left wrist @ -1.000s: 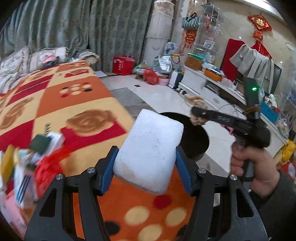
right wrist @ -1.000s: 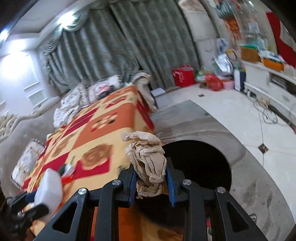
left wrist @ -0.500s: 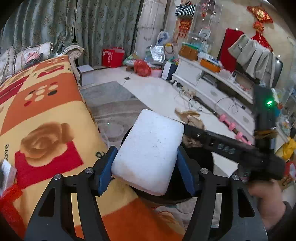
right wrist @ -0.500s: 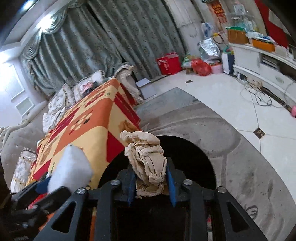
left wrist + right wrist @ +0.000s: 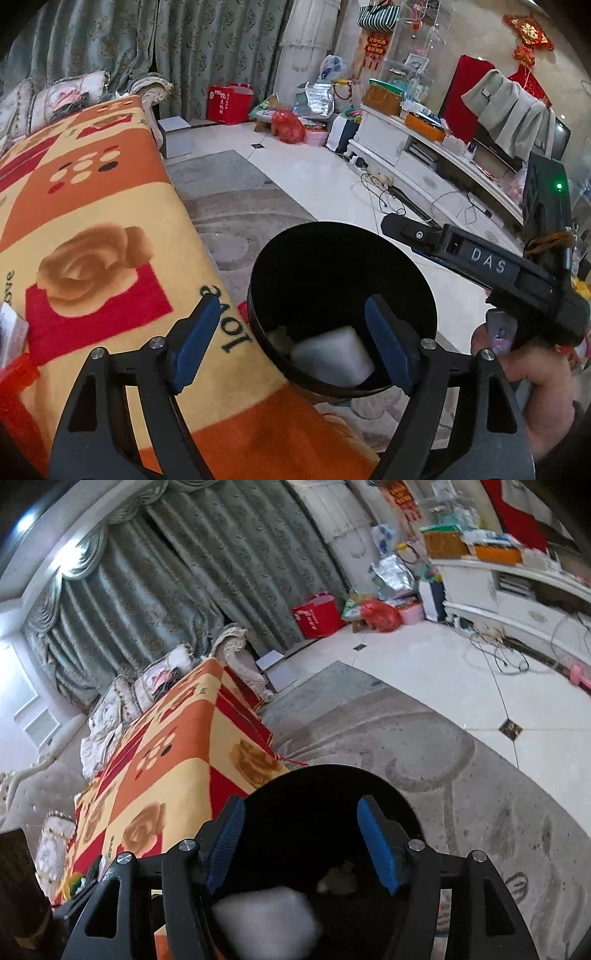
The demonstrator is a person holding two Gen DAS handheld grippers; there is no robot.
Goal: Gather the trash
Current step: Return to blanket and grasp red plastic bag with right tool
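Two grippers hang over one round black plastic bin [image 5: 343,273], and both are letting go. Nearest in its own view, the left gripper [image 5: 291,334] has its blue pads spreading apart with nothing pressed between them; below the gap a white foam block [image 5: 332,356] sits blurred inside the bin, against its near wall. The right gripper [image 5: 301,843] is likewise opening, empty between its pads. Under it the same block shows as a smeared white patch [image 5: 267,917], partly cut off by the gripper's frame, and a crumpled beige rag [image 5: 340,880] lies dim on the bin's dark floor, its shape hard to read. A hand [image 5: 532,373] grips the right tool at the right edge, partly cropped. Left of the bin runs an orange, yellow and red rose-patterned blanket [image 5: 92,221]. Farther off lie a grey patterned rug [image 5: 461,775], white tiles, and green curtains [image 5: 129,48].
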